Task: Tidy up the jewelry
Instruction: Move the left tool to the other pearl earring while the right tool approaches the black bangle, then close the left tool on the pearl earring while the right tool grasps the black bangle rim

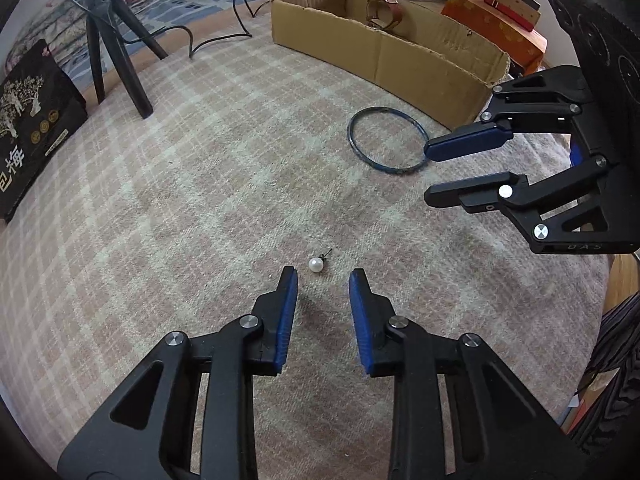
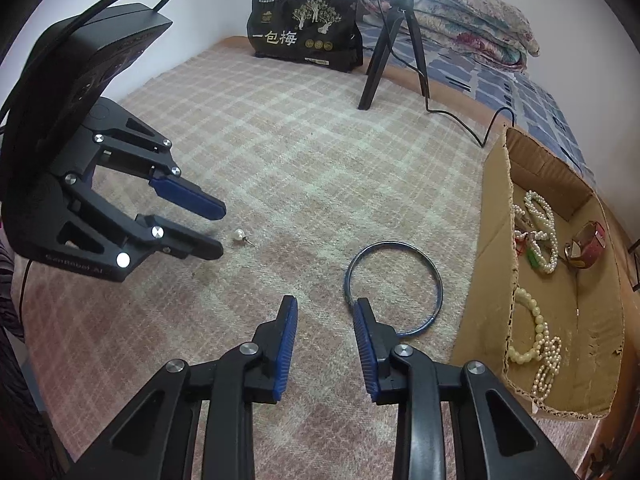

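Both spread, holding nothing: my left hand-held gripper (image 1: pixel 322 274) frames the pearl earring (image 1: pixel 315 265) at lower center on the blanket (image 1: pixel 200 200). It's tiny and round, so closing off-center could squirt it away. My right hand-held gripper (image 2: pixel 325 303) sits by the blue bangle (image 2: pixel 394 288).

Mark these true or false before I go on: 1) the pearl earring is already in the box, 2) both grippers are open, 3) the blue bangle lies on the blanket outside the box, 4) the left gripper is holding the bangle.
1) False. The pearl earring lies on the blanket, just ahead of the left gripper.
2) True. The left gripper and the right gripper both stand open and empty.
3) True. The blue bangle lies beside the cardboard box.
4) False. It holds nothing; the bangle is nearer the right gripper.
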Demonstrator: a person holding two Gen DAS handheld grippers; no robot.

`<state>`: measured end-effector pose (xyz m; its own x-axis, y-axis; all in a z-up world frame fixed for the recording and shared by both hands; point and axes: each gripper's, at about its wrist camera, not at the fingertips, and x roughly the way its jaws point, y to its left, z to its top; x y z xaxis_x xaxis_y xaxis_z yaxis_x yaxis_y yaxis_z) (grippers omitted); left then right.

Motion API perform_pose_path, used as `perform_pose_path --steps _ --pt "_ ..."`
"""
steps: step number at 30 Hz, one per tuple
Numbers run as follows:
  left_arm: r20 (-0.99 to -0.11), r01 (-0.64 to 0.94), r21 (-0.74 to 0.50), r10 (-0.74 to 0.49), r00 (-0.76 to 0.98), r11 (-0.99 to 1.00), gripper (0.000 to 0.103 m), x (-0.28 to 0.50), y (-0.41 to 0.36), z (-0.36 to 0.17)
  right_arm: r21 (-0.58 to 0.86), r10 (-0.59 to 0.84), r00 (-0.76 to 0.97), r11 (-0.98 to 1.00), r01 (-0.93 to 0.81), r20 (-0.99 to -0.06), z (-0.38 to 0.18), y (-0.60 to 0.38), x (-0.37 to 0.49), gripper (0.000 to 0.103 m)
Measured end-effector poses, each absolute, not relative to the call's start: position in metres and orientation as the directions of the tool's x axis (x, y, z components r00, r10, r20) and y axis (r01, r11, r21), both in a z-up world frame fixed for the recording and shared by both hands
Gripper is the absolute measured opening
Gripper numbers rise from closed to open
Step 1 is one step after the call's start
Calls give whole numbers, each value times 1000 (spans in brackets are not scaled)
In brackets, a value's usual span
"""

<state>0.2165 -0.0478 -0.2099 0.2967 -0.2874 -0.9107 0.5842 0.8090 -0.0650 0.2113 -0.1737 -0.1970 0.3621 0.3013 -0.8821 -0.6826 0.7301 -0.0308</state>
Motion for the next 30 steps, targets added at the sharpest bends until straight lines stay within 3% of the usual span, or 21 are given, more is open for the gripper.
perform_pose_path --steps 10,25,30 --pt "-916 589 -50 -272 295 806 26 223 -53 -218 -14 295 346 743 -669 -890 -205 -175 217 29" --pt "-917 591 -49 -271 293 805 10 228 -53 -228 -30 248 339 767 -641 -907 -223 -169 230 28" --pt "-917 593 -45 -268 294 804 7 227 -55 -230 -3 262 325 773 -634 -909 -225 -169 232 19"
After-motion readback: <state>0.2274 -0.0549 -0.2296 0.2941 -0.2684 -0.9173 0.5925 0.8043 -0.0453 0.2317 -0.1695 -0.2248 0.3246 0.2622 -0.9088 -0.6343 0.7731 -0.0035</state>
